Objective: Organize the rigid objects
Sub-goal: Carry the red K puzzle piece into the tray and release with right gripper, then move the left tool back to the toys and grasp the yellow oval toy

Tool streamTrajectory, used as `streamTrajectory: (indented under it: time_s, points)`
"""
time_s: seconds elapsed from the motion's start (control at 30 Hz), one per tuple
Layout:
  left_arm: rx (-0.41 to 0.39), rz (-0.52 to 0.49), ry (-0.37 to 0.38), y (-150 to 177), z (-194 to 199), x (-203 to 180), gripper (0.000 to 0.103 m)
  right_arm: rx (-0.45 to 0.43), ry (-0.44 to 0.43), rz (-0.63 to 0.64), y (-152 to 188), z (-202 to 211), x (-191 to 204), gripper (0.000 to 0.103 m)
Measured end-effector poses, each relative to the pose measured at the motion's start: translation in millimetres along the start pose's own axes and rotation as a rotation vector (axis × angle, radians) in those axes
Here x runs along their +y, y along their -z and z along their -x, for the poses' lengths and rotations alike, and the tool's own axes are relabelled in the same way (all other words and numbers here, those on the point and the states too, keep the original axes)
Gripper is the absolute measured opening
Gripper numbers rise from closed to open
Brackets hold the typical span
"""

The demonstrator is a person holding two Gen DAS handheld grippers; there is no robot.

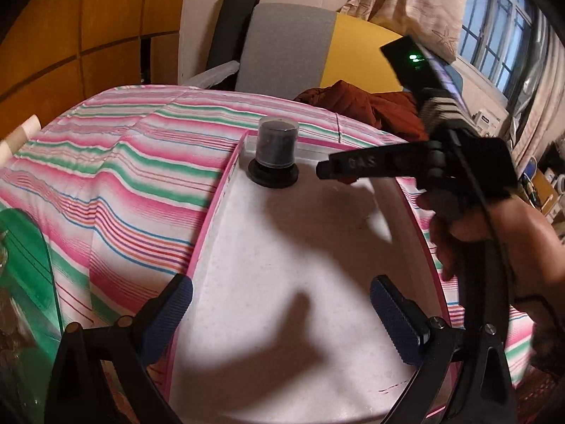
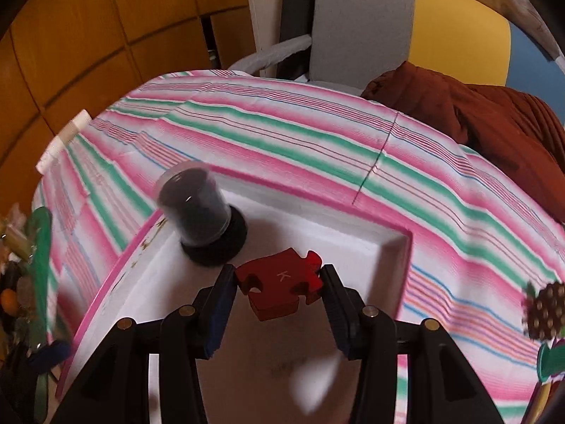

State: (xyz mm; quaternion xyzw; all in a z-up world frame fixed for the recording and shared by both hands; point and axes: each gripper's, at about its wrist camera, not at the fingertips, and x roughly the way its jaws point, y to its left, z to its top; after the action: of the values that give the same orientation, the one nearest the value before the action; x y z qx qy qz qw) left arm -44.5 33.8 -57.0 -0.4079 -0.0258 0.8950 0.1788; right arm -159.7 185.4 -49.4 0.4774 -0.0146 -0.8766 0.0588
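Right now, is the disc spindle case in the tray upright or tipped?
Upright. The disc spindle case stands on its black base in the tray's far-left corner, dome cover on top. Its lean in the right wrist view looks like fisheye distortion.

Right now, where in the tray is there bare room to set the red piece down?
Free: the tray floor from the jar across to the right wall, and the near middle. Crowded: the far-left corner, where the jar stands. The right gripper holds the puzzle piece.

A lived-in home room is showing here: a striped cloth (image 2: 282, 134) is covering the desk, with curtains (image 1: 406, 0) hanging by a barred window (image 1: 494, 42) and wooden wall panels (image 2: 88, 35) behind.
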Motion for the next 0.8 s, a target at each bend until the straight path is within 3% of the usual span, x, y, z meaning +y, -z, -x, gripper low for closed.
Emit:
streamTrajectory:
  time_s: [0.13, 0.37, 0.57, 0.8]
  points:
    - [-0.002, 0.007, 0.010, 1, 1, 1, 0.101, 0.019, 0.010, -0.021, -10, -11, -3, 0.049]
    - [-0.020, 0.021, 0.028, 0, 4, 1, 0.102, -0.059, -0.011, -0.048, -17, 4, -11, 0.050]
    - [-0.024, 0.015, 0.027, 0, 4, -4, 0.102, -0.096, -0.056, -0.127, -3, 31, -25, 0.050]
    - [-0.030, 0.001, 0.036, 1, 9, -14, 0.102, -0.112, -0.028, -0.159, 23, 63, -30, 0.050]
